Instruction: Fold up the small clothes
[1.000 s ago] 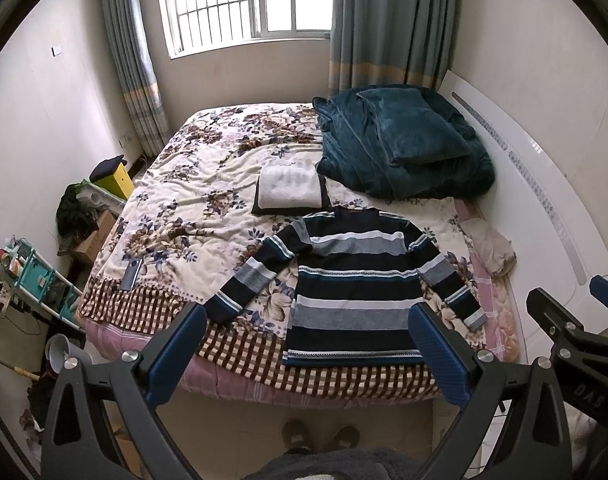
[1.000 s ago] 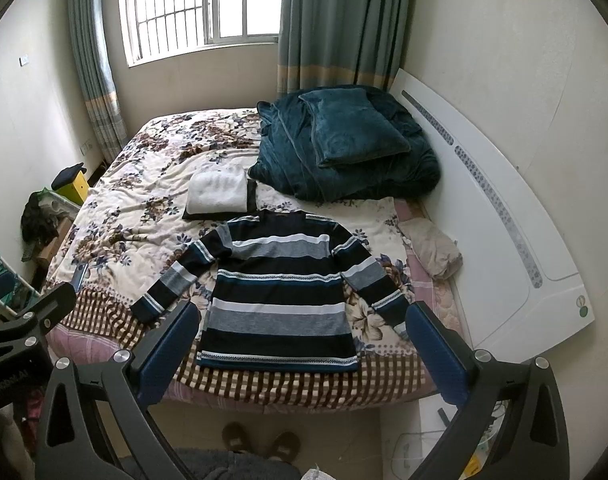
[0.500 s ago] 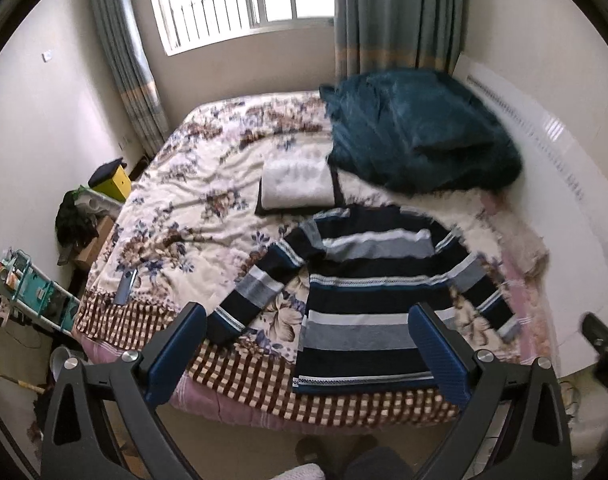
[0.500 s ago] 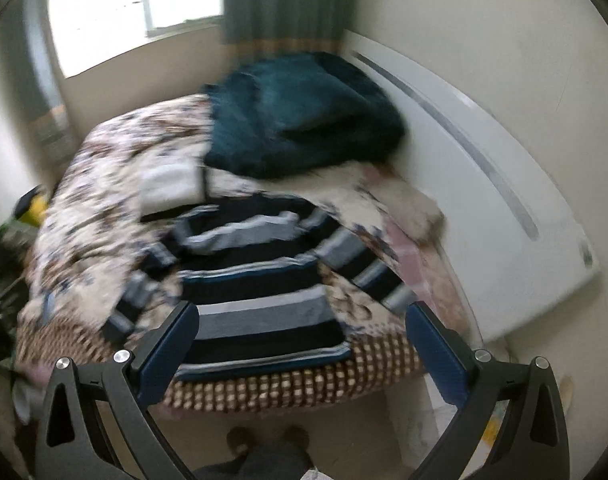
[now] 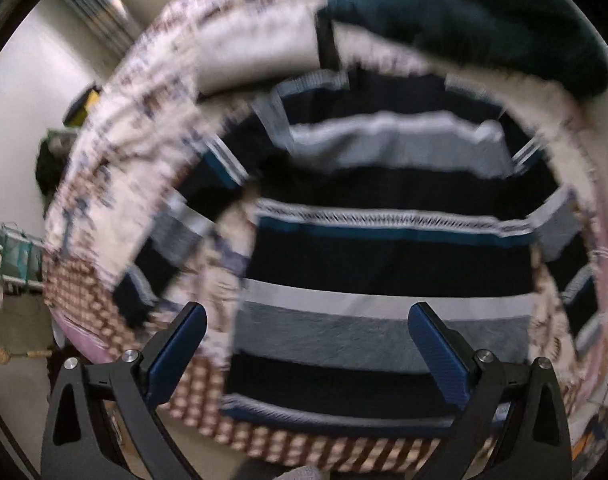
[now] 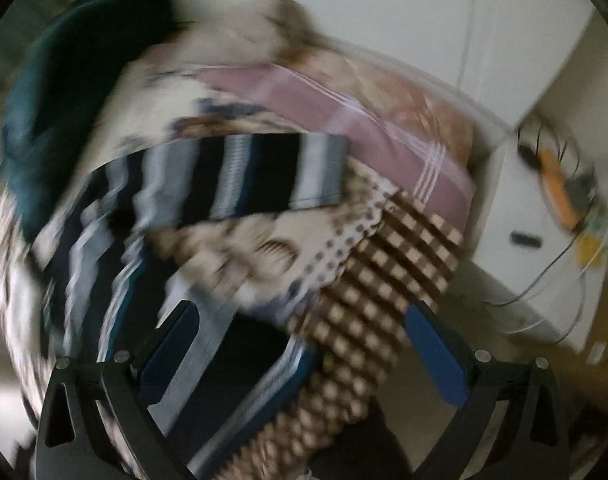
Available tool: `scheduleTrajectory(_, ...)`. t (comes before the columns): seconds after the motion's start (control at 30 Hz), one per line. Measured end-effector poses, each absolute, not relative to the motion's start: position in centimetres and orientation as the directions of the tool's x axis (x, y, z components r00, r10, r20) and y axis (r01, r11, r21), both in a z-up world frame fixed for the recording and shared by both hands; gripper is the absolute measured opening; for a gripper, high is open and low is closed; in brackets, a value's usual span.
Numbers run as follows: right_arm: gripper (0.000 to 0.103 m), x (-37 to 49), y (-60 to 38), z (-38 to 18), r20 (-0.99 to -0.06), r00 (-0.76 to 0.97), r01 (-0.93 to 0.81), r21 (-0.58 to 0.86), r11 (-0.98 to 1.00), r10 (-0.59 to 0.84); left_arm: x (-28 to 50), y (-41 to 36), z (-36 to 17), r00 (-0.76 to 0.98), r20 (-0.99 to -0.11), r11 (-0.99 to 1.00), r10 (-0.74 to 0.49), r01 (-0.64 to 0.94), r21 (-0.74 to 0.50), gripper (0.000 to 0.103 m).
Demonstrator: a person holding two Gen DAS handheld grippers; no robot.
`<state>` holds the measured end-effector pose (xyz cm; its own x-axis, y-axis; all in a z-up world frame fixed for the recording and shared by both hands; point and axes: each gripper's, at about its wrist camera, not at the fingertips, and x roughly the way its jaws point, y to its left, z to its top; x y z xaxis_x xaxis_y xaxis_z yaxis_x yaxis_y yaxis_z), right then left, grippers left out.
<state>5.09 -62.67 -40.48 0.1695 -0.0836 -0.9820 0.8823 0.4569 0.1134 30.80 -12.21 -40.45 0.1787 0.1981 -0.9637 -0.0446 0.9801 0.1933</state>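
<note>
So far nothing of the folding shows as done. The dark navy, grey and teal striped knit sweater (image 5: 388,248) lies spread flat, front up, on the bed with the floral cover and brown checked border (image 5: 136,128), its hem along the near edge of the bed and its collar toward the far side.

In the left wrist view, the sweater's 1 sleeve (image 5: 172,236) on that side angles out toward the near left corner of the bed, unfolded. The left gripper (image 5: 308,350) has its 2 blue-padded fingers wide apart, with nothing between them, over the lower body of the sweater near the hem; whether it touches the cloth I cannot tell through the blur. A folded white cloth (image 5: 256,52) sits just beyond the collar, and a heaped dark teal blanket (image 5: 464,20) lies at the far right.

In the right wrist view, the other sleeve (image 6: 256,176) stretches toward the right edge of the bed, also unfolded. The right gripper (image 6: 304,344) is likewise spread and empty, over the sweater's hem corner at the near right edge.

As I judge it, both sleeves and the body fold are all left to do.
</note>
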Motion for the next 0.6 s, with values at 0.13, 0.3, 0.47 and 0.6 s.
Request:
scheduleTrajectory(0.13,0.103,4.6,-67.4,-50.1,-0.985,0.175,0.959,0.170,0.225,-0.002,33.0,-13.6,-48.7,0.080,-0.968,0.971,0.236,-0.050,0.232,0.103)
scheduleTrajectory(0.3,0.094,6.2,-70.8,-58.3,-0.957,0.289,0.955,0.287,0.076,-0.012,35.7,-14.7,-55.6,0.042,-0.960,0.959,0.278,-0.072,0.275,0.103)
scheduleTrajectory(0.47,0.043,8.4,-71.6,-60.3,-0.928,0.335,0.938,0.344,-0.029,-0.163,37.6,-14.6,-57.7,0.071,-0.957,0.957,0.282,-0.092,0.275,0.103)
scheduleTrajectory(0.6,0.010,11.7,-71.4,-58.1,-0.917,0.320,0.946,0.322,0.034,-0.239,38.1,-14.8,-57.3,0.106,-0.962,0.965,0.252,-0.108,0.241,0.103)
